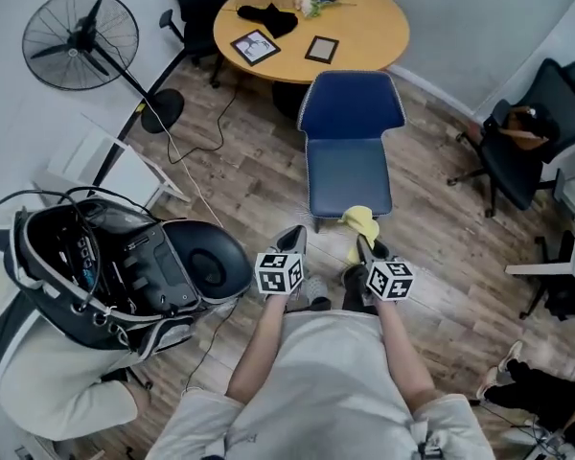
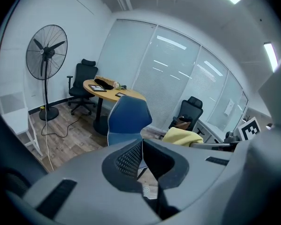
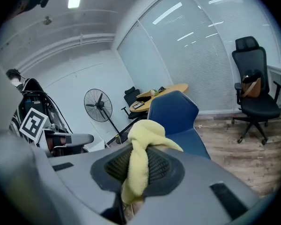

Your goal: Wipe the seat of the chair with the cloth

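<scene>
Far to the left of the chair (image 1: 349, 151) a pedestal fan (image 1: 81, 41) stands on the wood floor. Nearer the camera, on that same side, another person bends over a black equipment pack (image 1: 125, 262).

The left tool (image 1: 294, 240) is held out in front of the chair's front edge, a little to its left. In the left gripper view its jaws are pressed together with nothing between them, so the left tool (image 2: 141, 150) is closed and empty. The chair (image 2: 128, 118) rises ahead of it.

The chair itself faces the person, and its blue seat (image 1: 350, 175) is bare. Behind its back stands the round wooden desk (image 1: 364, 32), carrying two framed pictures and some dark odds and ends.

The yellow cloth (image 1: 361, 224) is at the front right corner of the seat, bunched up in the right tool (image 1: 366, 249). In the right gripper view the right tool (image 3: 136, 175) has its jaws clamped on the cloth (image 3: 143, 137). One end of it stands up in a lump above the pads and a strip hangs down between them. The chair (image 3: 178, 116) shows beyond it, so the cloth looks to be off the seat, though whether it brushes the front edge cannot be told.

Well to the right of the chair is a black office chair (image 1: 537, 127) with a bag on it.

As for progress, the cloth is picked up and brought to the seat's edge. The wiping itself seems not yet begun, and the whole seat remains to be covered.
</scene>
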The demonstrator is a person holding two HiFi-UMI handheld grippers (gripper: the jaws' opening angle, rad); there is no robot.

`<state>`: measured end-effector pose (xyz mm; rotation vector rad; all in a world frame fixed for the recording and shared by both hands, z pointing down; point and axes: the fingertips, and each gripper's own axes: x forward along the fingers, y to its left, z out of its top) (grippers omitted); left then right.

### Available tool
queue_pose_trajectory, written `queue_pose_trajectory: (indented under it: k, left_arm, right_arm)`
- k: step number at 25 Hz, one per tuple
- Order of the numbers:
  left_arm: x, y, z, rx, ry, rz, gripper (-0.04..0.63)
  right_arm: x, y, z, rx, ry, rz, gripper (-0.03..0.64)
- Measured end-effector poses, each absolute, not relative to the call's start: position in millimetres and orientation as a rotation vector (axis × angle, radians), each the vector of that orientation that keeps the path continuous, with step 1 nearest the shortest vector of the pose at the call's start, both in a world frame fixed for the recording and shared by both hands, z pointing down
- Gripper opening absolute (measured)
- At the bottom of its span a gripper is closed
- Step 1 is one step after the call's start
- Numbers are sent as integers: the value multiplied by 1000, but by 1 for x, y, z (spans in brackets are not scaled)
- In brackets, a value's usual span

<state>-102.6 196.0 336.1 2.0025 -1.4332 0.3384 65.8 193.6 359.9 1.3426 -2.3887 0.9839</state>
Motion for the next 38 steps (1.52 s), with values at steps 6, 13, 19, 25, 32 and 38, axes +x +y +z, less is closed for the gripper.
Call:
queue_pose_trajectory:
  k: [6,13,19,25,32,38]
  left_arm:
    - [-90,197,321,2072,-1396,369,28]
    - [-86,199,321,2110,-1399,392,28]
    - [-74,199,327,2125,-1370,419,28]
    - [-58,195,326,2146,-1349,427,28]
    - [-48,201,332,2159,-1320,455,28]
    - [-48,195,329,2158,-1328,456,28]
  right_arm:
    - [64,210,352,1384,-2370,904,63]
    - [50,232,364,1310,-2385,799,63]
    - [63,226,358,1327,-2398,825,63]
    - [77,230,357,1346,-2395,798,63]
    - [82,235,355,1359,-2401,759,63]
    - [87,231,353,1367,-2372,703,63]
